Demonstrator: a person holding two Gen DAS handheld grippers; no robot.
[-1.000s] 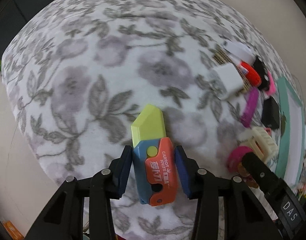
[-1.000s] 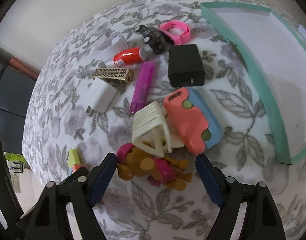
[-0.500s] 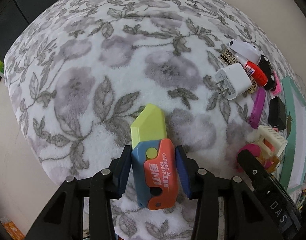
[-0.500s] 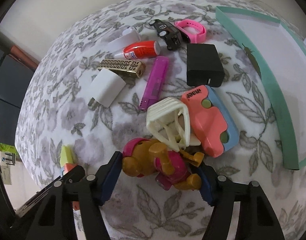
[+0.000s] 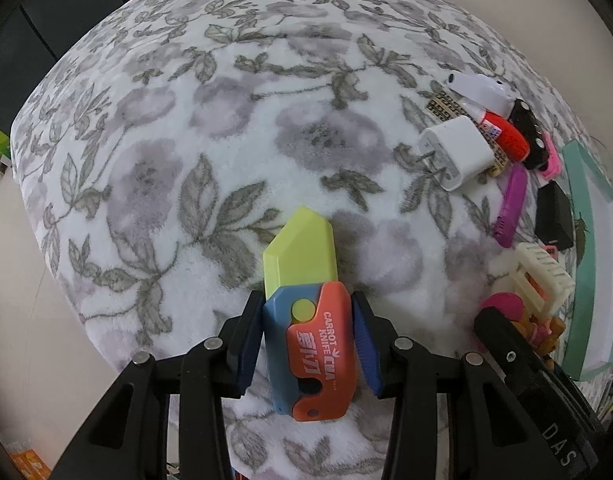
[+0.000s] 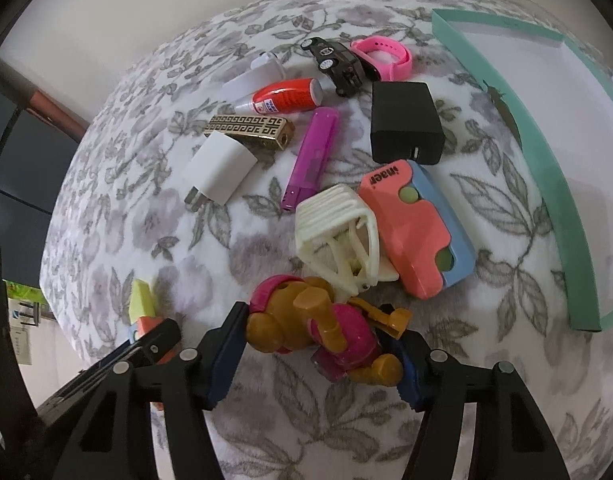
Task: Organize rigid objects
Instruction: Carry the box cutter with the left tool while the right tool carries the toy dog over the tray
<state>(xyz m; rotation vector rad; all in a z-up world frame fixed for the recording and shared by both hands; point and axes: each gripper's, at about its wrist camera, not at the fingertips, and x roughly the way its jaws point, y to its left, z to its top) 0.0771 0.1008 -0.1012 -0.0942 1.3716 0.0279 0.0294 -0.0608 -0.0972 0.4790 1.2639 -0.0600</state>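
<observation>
The right hand-held gripper point(image 6: 318, 344) has just clamped the toy dog figure point(image 6: 318, 332), ready for the teal tray point(image 6: 554, 184); the left hand-held gripper point(image 5: 308, 340) grips the carrot knife toy point(image 5: 310, 320).

Two toy knives point(image 5: 308, 320) point(image 6: 420, 232); two plug adapters, one white point(image 6: 220, 168), one black point(image 6: 406, 122); one toy dog point(image 6: 326, 330); one cream cage point(image 6: 340, 240); one purple tube point(image 6: 312, 156); one glue bottle point(image 6: 284, 96); one gold bar point(image 6: 252, 130); one toy car point(image 6: 336, 64); one pink watch point(image 6: 384, 56); one teal tray point(image 6: 546, 168).
</observation>
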